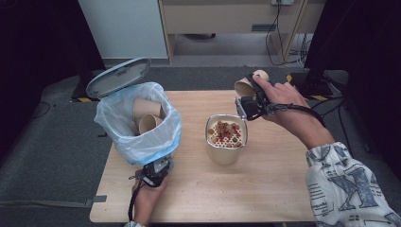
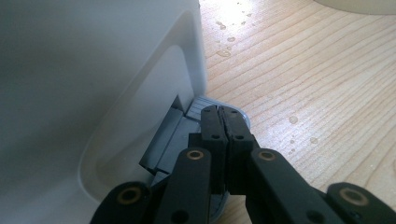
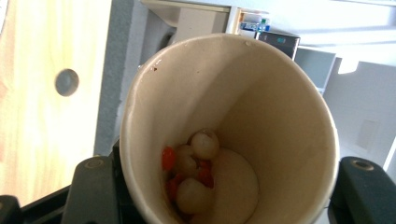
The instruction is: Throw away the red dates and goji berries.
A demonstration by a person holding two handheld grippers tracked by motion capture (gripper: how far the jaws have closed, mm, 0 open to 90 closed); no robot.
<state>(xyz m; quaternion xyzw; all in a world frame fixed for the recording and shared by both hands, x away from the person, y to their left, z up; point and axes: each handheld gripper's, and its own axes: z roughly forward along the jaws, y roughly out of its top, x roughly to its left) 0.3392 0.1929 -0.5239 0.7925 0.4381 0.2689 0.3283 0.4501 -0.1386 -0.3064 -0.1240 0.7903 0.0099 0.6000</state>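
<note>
Jaws of my right gripper (image 1: 249, 91) clamp 1 paper cup (image 3: 233, 135) above the strainer pot (image 1: 226, 139), bits left inside. My left gripper (image 2: 220, 114), jaws together, presses the bin pedal (image 2: 205, 105). I'd tip further and shake gently, keeping over the strainer.

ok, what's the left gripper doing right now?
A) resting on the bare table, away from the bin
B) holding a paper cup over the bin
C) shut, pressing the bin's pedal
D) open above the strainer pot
C. In the left gripper view the left gripper has its jaws closed together, tips on the grey pedal at the foot of the bin, whose lid stands open in the high view.
</note>
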